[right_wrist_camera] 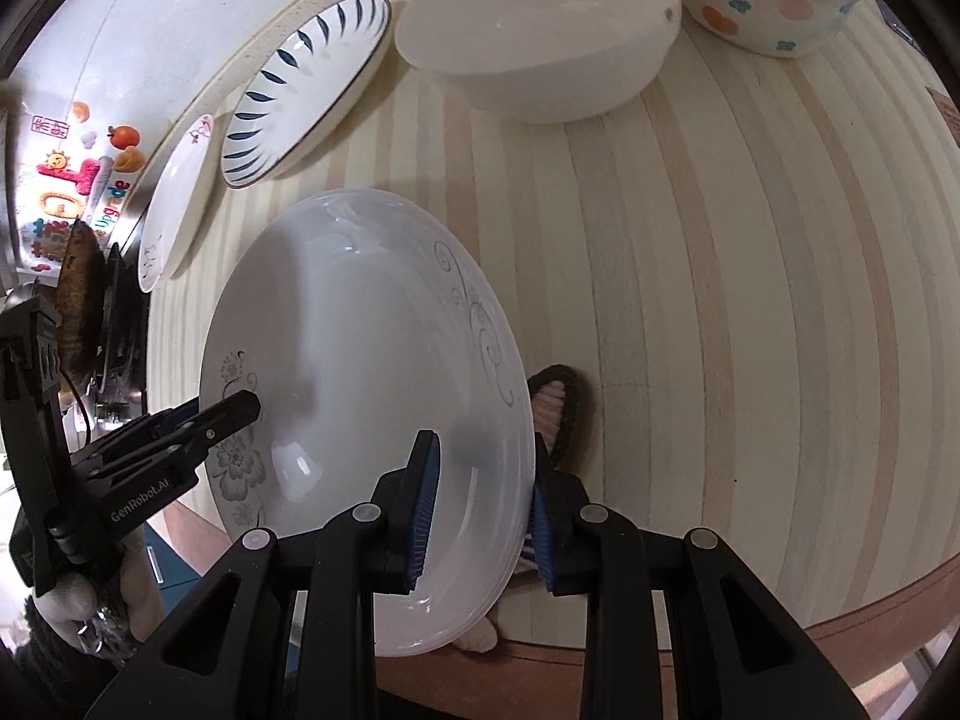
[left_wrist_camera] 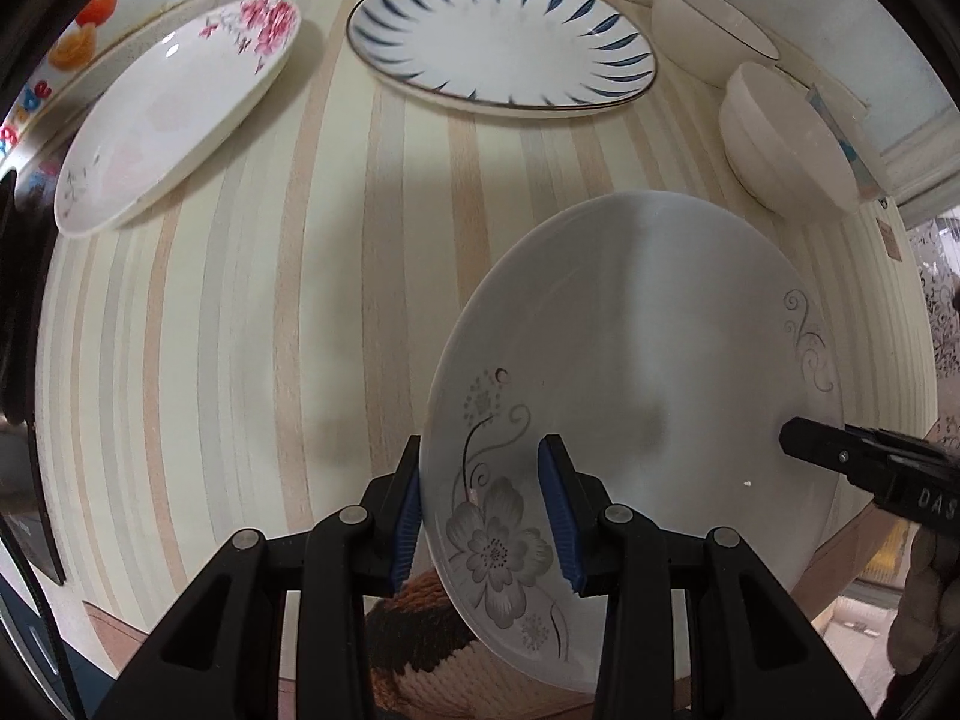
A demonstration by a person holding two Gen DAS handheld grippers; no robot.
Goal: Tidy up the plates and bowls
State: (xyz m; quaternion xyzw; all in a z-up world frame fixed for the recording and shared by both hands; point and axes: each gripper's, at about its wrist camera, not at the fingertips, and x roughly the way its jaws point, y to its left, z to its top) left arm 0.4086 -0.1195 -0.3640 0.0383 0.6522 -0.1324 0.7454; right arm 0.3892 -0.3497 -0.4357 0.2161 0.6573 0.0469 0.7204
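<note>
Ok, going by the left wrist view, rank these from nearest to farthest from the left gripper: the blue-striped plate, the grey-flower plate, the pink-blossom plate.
1. grey-flower plate: its rim sits between the left gripper fingers, low and right of centre.
2. pink-blossom plate: far left of the striped table.
3. blue-striped plate: at the back edge, centre; only slightly farther than the pink one, so a close call.
</note>
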